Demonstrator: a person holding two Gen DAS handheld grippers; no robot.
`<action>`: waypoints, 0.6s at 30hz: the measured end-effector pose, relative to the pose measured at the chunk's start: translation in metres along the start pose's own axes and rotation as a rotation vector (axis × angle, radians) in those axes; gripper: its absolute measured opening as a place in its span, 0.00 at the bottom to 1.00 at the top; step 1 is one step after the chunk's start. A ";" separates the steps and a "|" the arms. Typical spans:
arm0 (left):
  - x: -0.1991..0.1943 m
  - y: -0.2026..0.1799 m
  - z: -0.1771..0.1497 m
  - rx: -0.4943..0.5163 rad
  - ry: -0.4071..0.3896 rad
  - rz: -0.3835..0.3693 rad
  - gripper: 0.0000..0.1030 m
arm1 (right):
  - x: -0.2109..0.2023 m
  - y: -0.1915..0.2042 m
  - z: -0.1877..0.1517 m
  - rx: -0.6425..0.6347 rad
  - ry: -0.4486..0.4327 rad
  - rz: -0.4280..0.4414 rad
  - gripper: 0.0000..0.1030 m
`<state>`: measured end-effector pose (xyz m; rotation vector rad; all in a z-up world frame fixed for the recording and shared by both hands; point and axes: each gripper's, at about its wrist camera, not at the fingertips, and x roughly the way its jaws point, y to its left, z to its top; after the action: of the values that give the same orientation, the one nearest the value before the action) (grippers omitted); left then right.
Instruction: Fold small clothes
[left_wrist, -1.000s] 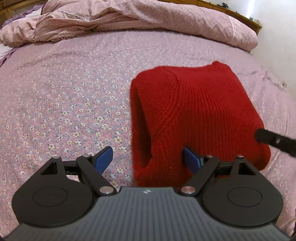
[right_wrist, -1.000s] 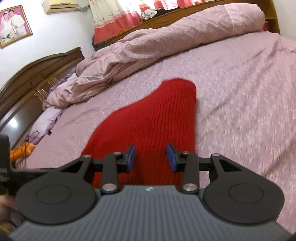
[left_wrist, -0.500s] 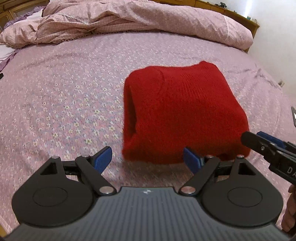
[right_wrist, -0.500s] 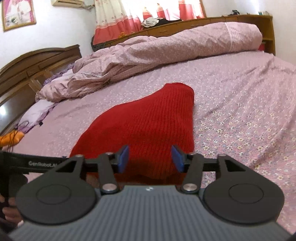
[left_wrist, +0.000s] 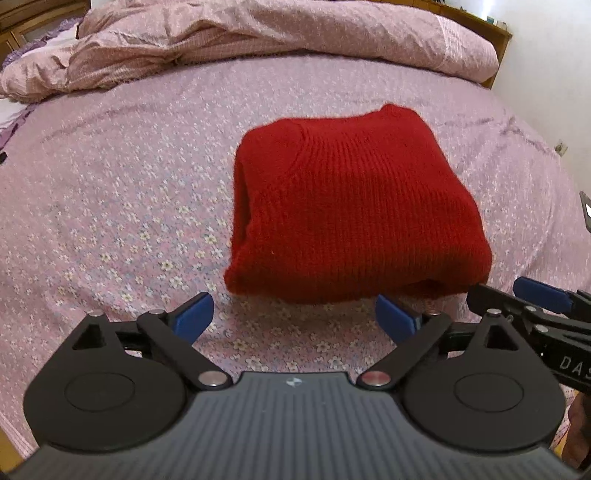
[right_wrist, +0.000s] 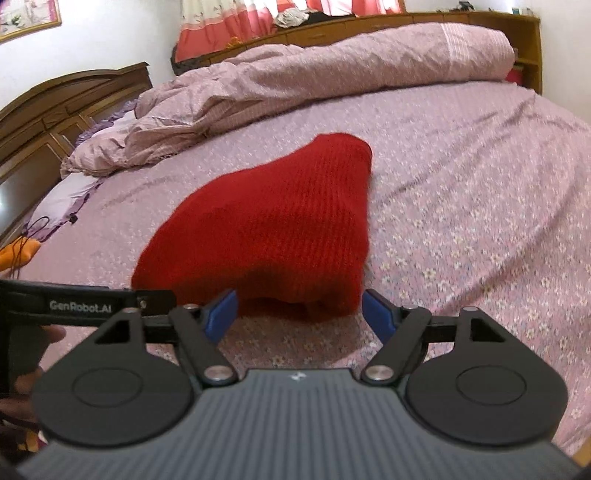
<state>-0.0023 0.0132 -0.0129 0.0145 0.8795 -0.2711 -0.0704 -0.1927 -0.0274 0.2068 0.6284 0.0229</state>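
A red knitted sweater (left_wrist: 351, 206) lies folded into a compact bundle on the floral pink bedsheet (left_wrist: 110, 206). It also shows in the right wrist view (right_wrist: 269, 229). My left gripper (left_wrist: 295, 317) is open and empty, a little short of the sweater's near edge. My right gripper (right_wrist: 299, 314) is open and empty, just before the sweater's near end. The right gripper's tips show at the right edge of the left wrist view (left_wrist: 517, 299). The left gripper's body shows at the left of the right wrist view (right_wrist: 81, 306).
A crumpled pink duvet (left_wrist: 258, 40) lies along the far side of the bed. A wooden headboard (right_wrist: 55, 110) stands at the left, with a pillow (right_wrist: 62, 199) and an orange item (right_wrist: 18, 254) below it. A wall (left_wrist: 554, 74) is at the right.
Both grippers have pulled back from the sweater. The left gripper's finger no longer touches the fabric. The right gripper has opened wider.
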 end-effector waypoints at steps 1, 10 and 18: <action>0.003 0.000 0.000 0.003 0.008 0.001 0.94 | 0.002 -0.001 -0.001 0.006 0.006 -0.003 0.74; 0.024 -0.001 -0.003 0.003 0.074 -0.007 0.95 | 0.015 -0.005 -0.008 0.035 0.052 -0.015 0.74; 0.034 0.003 -0.004 -0.007 0.105 -0.007 0.95 | 0.023 -0.009 -0.010 0.057 0.074 -0.019 0.74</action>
<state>0.0160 0.0089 -0.0421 0.0196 0.9849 -0.2753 -0.0577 -0.1974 -0.0504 0.2558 0.7050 -0.0058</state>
